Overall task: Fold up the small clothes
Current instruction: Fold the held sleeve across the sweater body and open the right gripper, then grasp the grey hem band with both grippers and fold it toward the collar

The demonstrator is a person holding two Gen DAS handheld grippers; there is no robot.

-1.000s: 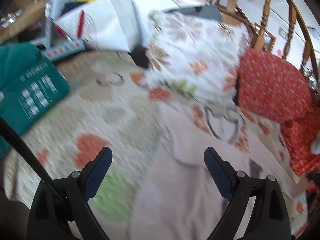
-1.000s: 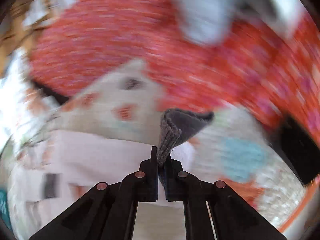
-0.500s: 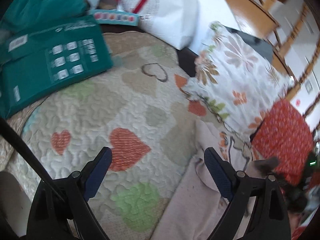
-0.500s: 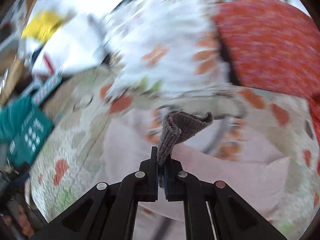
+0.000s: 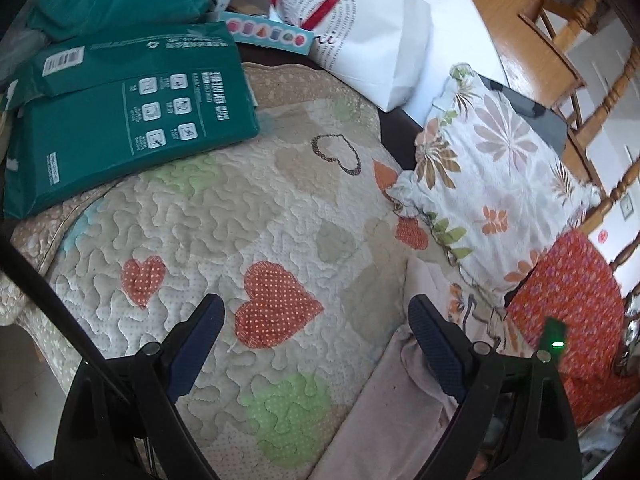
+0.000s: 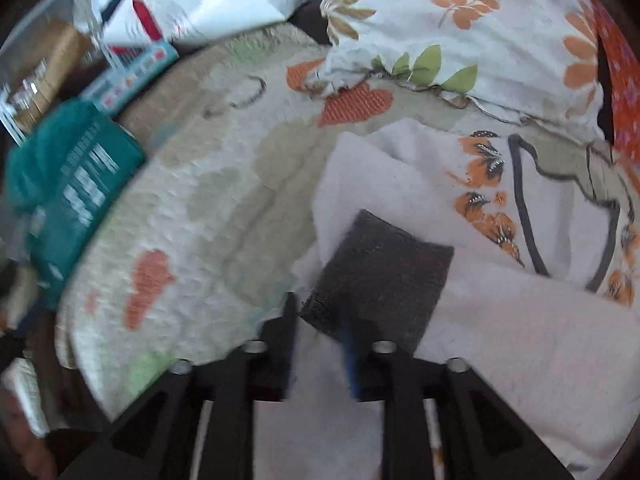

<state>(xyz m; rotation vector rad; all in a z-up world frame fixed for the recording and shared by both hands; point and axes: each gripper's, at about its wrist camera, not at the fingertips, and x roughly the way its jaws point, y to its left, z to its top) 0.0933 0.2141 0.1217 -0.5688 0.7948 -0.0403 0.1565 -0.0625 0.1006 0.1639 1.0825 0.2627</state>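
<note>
Placement step, by the look of it. Right claw (image 6: 320, 316) parted, blurred, nothing pinched; folded grey cloth (image 6: 380, 276) lies flat just ahead of its tips on the pale pink garment (image 6: 520, 352). Left claw (image 5: 316, 328) spread wide, empty, over the heart quilt (image 5: 224, 216), pink garment at its right finger. Next: back right claw off, pick another piece.

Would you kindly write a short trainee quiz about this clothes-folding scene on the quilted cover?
1. True or false: the left gripper is clamped on cloth.
2. What does the dark grey knitted fabric piece lie on? A) teal cardboard box B) pale pink garment C) floral cushion
3. Fill in: the red dotted patch on the quilted cover, seen between the left jaws, is shaped like a ____.

Key: 1 false, the jaws stand wide apart; 2 B; 3 heart.
</note>
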